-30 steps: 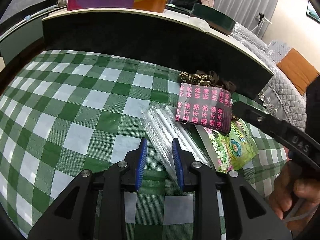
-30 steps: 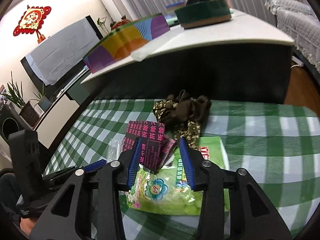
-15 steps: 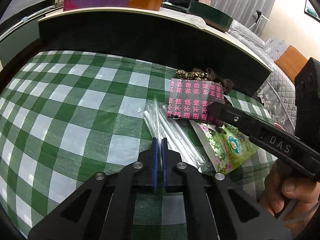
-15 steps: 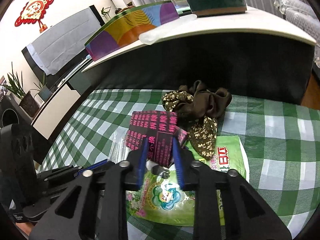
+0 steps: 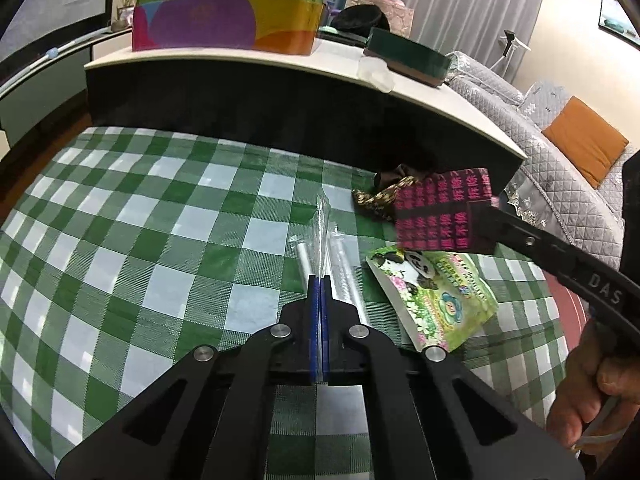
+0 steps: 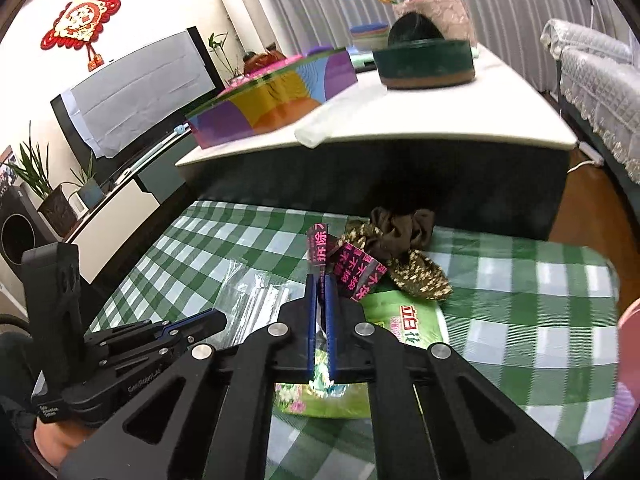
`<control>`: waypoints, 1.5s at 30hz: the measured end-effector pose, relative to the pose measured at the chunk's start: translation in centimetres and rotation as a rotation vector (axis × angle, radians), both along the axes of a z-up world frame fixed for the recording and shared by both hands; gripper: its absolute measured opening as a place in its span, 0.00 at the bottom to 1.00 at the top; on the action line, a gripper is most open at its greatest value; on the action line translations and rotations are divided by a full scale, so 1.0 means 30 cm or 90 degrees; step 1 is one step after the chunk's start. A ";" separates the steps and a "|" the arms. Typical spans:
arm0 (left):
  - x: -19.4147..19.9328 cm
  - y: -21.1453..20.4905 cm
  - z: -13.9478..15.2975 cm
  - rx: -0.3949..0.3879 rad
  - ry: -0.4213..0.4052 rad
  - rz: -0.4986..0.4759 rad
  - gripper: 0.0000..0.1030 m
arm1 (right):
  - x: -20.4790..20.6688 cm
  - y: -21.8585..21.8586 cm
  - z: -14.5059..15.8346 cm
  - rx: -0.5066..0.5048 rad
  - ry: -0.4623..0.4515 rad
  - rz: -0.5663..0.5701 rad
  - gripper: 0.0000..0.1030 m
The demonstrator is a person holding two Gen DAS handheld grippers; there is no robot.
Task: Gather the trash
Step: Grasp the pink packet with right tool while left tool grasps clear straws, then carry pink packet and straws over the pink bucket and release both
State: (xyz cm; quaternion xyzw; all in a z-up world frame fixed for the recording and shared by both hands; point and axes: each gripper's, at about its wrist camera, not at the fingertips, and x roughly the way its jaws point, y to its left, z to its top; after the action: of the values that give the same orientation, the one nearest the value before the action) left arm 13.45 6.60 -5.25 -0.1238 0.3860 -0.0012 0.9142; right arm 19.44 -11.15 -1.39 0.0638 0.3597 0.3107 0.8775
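Observation:
My left gripper (image 5: 320,280) is shut on a clear plastic straw wrapper (image 5: 325,236) and lifts its edge off the green checked tablecloth (image 5: 120,240). My right gripper (image 6: 320,278) is shut on a black wrapper with pink characters (image 6: 352,264) and holds it above the cloth; it also shows in the left wrist view (image 5: 444,208). A green snack bag (image 5: 432,296) lies flat under it, also in the right wrist view (image 6: 408,320). The clear wrapper (image 6: 248,296) and the left gripper (image 6: 192,324) show at the left there.
A brown patterned cloth scrunchie (image 6: 400,248) lies at the back of the cloth by a dark table wall (image 5: 240,108). The white tabletop above (image 5: 280,60) holds a colourful box (image 5: 224,24) and a green round tin (image 6: 424,64). A pink object (image 6: 628,344) stands at the right edge.
Both grippers closed from open: the left on the clear wrapper, the right on the black and pink wrapper. Both wrappers have since risen off the cloth.

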 end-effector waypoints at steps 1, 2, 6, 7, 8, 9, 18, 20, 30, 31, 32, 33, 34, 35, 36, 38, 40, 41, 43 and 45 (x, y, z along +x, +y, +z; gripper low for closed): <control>-0.004 0.001 0.005 0.002 -0.003 -0.002 0.01 | -0.008 -0.006 0.010 -0.002 -0.004 -0.001 0.03; -0.011 -0.001 0.013 0.005 -0.007 -0.003 0.01 | -0.021 -0.013 0.025 -0.006 -0.011 -0.004 0.03; -0.041 -0.009 0.048 0.013 -0.023 -0.010 0.01 | -0.058 -0.037 0.063 -0.013 -0.027 -0.013 0.03; -0.050 -0.010 0.058 0.014 -0.028 -0.011 0.00 | -0.069 -0.043 0.071 -0.016 -0.030 -0.016 0.03; -0.054 -0.009 0.064 0.014 -0.031 -0.011 0.00 | -0.083 -0.054 0.083 -0.021 -0.034 -0.021 0.03; -0.063 -0.009 0.074 0.013 -0.035 -0.012 0.00 | -0.088 -0.061 0.089 -0.023 -0.034 -0.024 0.03; -0.126 -0.040 0.132 0.018 -0.061 -0.030 0.00 | -0.179 -0.171 0.198 -0.039 -0.061 -0.055 0.03; -0.142 -0.048 0.144 0.020 -0.066 -0.035 0.00 | -0.200 -0.203 0.229 -0.046 -0.069 -0.064 0.03; -0.218 -0.077 0.212 0.036 -0.101 -0.057 0.00 | -0.274 -0.342 0.345 -0.068 -0.116 -0.095 0.03; -0.224 -0.081 0.216 0.038 -0.103 -0.060 0.00 | -0.278 -0.352 0.348 -0.063 -0.120 -0.101 0.03; -0.230 -0.088 0.220 0.043 -0.105 -0.063 0.00 | -0.287 -0.368 0.346 -0.057 -0.125 -0.110 0.03; -0.236 -0.096 0.222 0.048 -0.106 -0.067 0.00 | -0.292 -0.380 0.340 -0.053 -0.126 -0.116 0.03; -0.241 -0.103 0.224 0.051 -0.106 -0.069 0.00 | -0.295 -0.390 0.331 -0.049 -0.124 -0.122 0.03; -0.246 -0.111 0.226 0.056 -0.107 -0.072 0.00 | -0.297 -0.409 0.314 -0.042 -0.117 -0.128 0.03; -0.249 -0.119 0.227 0.059 -0.107 -0.075 0.00 | -0.299 -0.416 0.305 -0.040 -0.113 -0.132 0.03; -0.251 -0.131 0.229 0.062 -0.108 -0.077 0.00 | -0.298 -0.438 0.285 -0.043 -0.109 -0.140 0.03; -0.251 -0.149 0.234 0.064 -0.110 -0.082 0.00 | -0.300 -0.471 0.276 -0.044 -0.110 -0.149 0.03; -0.250 -0.161 0.236 0.067 -0.111 -0.085 0.00 | -0.302 -0.483 0.275 -0.042 -0.110 -0.154 0.03; -0.249 -0.185 0.237 0.069 -0.111 -0.091 0.00 | -0.305 -0.514 0.275 -0.037 -0.112 -0.166 0.03; -0.247 -0.207 0.237 0.071 -0.112 -0.099 0.00 | -0.307 -0.546 0.280 -0.036 -0.116 -0.179 0.03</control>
State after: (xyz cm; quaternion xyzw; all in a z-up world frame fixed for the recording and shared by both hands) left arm 6.05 0.38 1.88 -0.0422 0.3125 -0.0615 0.9470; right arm 10.24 -27.52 7.02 0.0604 0.2751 0.1792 0.9426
